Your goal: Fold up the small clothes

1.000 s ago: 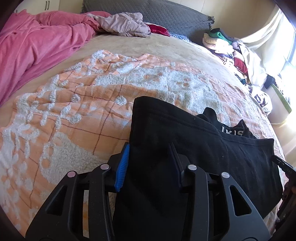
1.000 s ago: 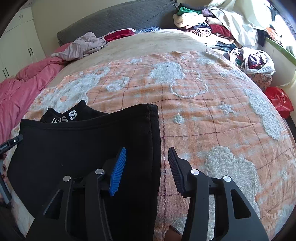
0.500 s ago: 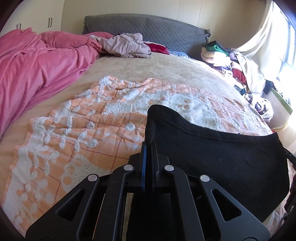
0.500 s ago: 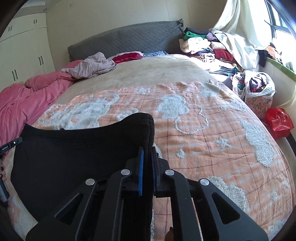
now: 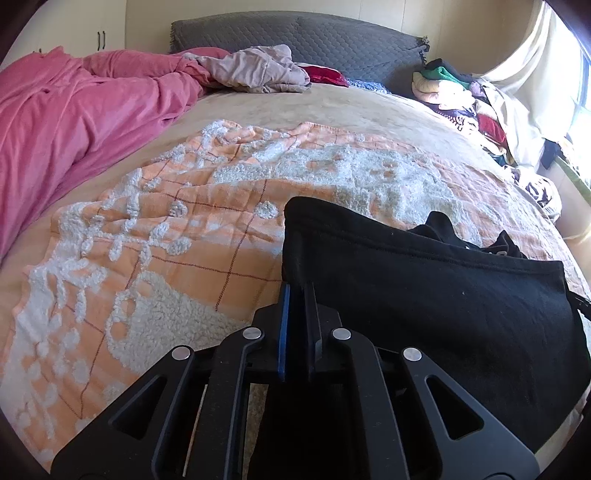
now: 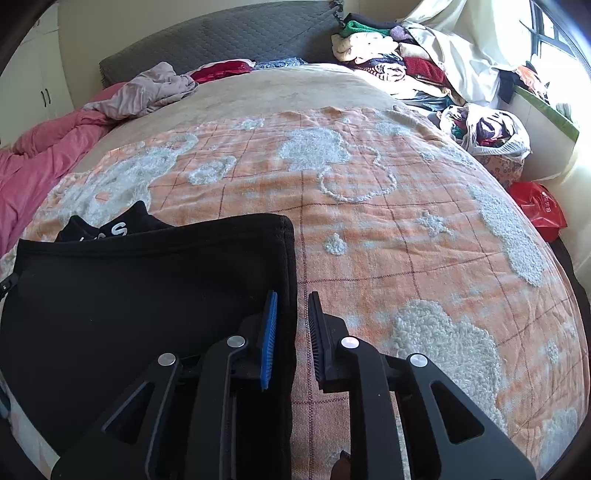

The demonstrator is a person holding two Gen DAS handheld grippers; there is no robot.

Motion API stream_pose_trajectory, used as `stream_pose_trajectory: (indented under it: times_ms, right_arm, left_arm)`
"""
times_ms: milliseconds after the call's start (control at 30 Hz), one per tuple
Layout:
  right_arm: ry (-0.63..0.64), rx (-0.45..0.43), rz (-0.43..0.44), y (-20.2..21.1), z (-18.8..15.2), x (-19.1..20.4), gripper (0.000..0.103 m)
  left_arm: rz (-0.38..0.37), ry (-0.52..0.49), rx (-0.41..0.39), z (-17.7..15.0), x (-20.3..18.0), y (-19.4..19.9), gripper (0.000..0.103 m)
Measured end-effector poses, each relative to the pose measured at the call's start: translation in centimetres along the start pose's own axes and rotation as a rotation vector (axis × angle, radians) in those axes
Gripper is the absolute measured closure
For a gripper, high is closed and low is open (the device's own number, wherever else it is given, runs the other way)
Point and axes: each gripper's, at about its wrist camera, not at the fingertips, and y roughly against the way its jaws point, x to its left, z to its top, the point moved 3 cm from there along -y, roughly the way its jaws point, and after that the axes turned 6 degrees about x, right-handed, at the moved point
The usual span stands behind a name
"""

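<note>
A black garment (image 5: 424, 295) lies spread on the orange and white blanket (image 5: 184, 229), with white lettering on a band at its far edge (image 6: 118, 230). My left gripper (image 5: 297, 286) is shut on the garment's left edge, and the cloth rises in a fold just ahead of the pads. In the right wrist view the same black garment (image 6: 147, 295) fills the lower left. My right gripper (image 6: 293, 295) stands over its right edge. Its jaws are opening, and the hem lies loose between the parted pads, resting on the blanket (image 6: 369, 240).
A pink duvet (image 5: 74, 122) is heaped along the left of the bed, and a mauve garment (image 5: 258, 70) lies by the grey headboard (image 5: 295, 33). Piled clothes (image 6: 388, 55), a bag of laundry (image 6: 491, 133) and a red bag (image 6: 539, 210) sit off the right side.
Both grippers closed on the garment's side edges and raised them. The cloth has since sunk back, so the lettered band shows again. The right jaws have parted.
</note>
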Motion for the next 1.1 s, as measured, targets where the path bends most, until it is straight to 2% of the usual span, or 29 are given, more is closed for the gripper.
stream_pose_trajectory:
  times_ms: [100, 200, 433, 500, 633, 667, 700, 767, 867, 1000, 1100]
  right_arm:
    - [0.009, -0.009, -0.018, 0.7, -0.1, 0.2, 0.081]
    - [0.02, -0.012, -0.032, 1.4, -0.4, 0.3, 0.075]
    - [0.049, -0.086, -0.006, 4.8, -0.6, 1.3, 0.069]
    - [0.076, -0.097, 0.019, 5.5, -0.9, 2.1, 0.063]
    - [0.138, -0.104, 0.041, 6.4, -1.8, 4.0, 0.063]
    - [0.155, -0.104, 0.05, 6.7, -2.0, 4.5, 0.06]
    - [0.165, -0.104, 0.056, 7.0, -2.2, 4.8, 0.051]
    - [0.165, -0.114, 0.071, 7.6, -2.4, 5.2, 0.043]
    - [0.164, -0.125, 0.116, 8.6, -2.7, 5.7, 0.043]
    - [0.176, -0.127, 0.142, 9.4, -3.1, 6.2, 0.03]
    - [0.155, -0.106, 0.169, 9.3, -3.7, 6.3, 0.03]
  left_arm:
    - [-0.005, 0.007, -0.013, -0.2, -0.3, 1.1, 0.098]
    - [-0.018, 0.01, -0.037, -0.2, -0.6, 2.4, 0.091]
    - [-0.046, -0.055, -0.07, -0.3, -3.0, 5.1, 0.074]
    - [-0.061, -0.076, -0.06, -0.7, -4.0, 5.5, 0.07]
    - [-0.089, -0.111, -0.019, -1.9, -5.6, 5.4, 0.062]
    - [-0.089, -0.125, -0.008, -2.3, -6.0, 5.4, 0.062]
    - [-0.089, -0.138, -0.001, -2.6, -6.4, 5.4, 0.061]
    - [-0.089, -0.158, 0.011, -3.2, -6.9, 5.4, 0.056]
    - [-0.094, -0.183, 0.032, -4.0, -7.5, 5.3, 0.056]
    - [-0.094, -0.203, 0.092, -5.3, -8.0, 4.7, 0.056]
    - [-0.094, -0.216, 0.132, -6.4, -8.1, 4.1, 0.055]
